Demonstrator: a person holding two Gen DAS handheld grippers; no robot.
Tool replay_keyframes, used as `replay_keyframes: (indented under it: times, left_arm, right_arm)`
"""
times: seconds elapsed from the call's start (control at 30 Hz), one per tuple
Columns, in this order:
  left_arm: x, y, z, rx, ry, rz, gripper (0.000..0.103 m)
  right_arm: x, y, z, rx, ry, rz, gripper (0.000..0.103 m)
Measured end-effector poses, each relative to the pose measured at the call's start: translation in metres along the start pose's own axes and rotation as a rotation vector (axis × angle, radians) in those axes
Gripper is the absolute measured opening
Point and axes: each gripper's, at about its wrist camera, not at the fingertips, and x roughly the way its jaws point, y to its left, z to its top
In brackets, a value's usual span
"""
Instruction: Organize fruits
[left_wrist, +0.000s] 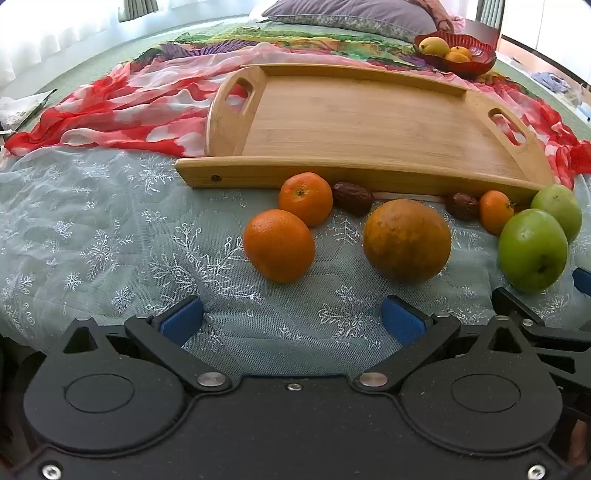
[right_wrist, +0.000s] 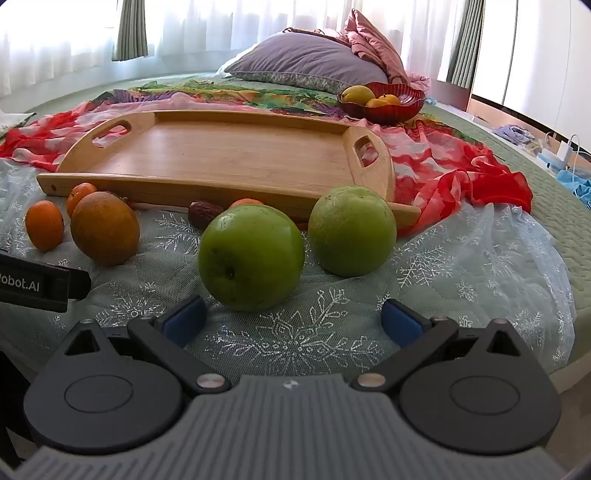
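Observation:
Fruit lies on a pale snowflake cloth in front of a wooden tray (left_wrist: 362, 110) (right_wrist: 229, 147). In the left wrist view I see two small oranges (left_wrist: 279, 244) (left_wrist: 306, 198), a large dull orange (left_wrist: 407, 240), two dates (left_wrist: 352, 197) (left_wrist: 461, 206), a third small orange (left_wrist: 495, 211) and two green apples (left_wrist: 532, 249) (left_wrist: 557, 209). My left gripper (left_wrist: 291, 323) is open and empty, short of the oranges. My right gripper (right_wrist: 293, 319) is open and empty, just short of the near green apple (right_wrist: 251, 257); the second apple (right_wrist: 351, 230) sits to its right.
A red bowl (left_wrist: 458, 51) (right_wrist: 384, 99) with yellow and orange fruit stands behind the tray at the right. A red-and-white scarf (left_wrist: 122, 107) lies bunched around the tray. Pillows (right_wrist: 306, 62) lie at the back. The bed edge drops off at the right (right_wrist: 569, 295).

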Motion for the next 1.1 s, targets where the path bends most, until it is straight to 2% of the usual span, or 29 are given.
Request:
replay_keyframes:
  times: [1.1]
  left_arm:
    - [-0.0008,0.0001,-0.0012,-0.002,-0.005,-0.002,0.103]
  right_arm:
    - [-0.0006,0.0012,-0.0010,-0.005,-0.013,-0.007,0.103]
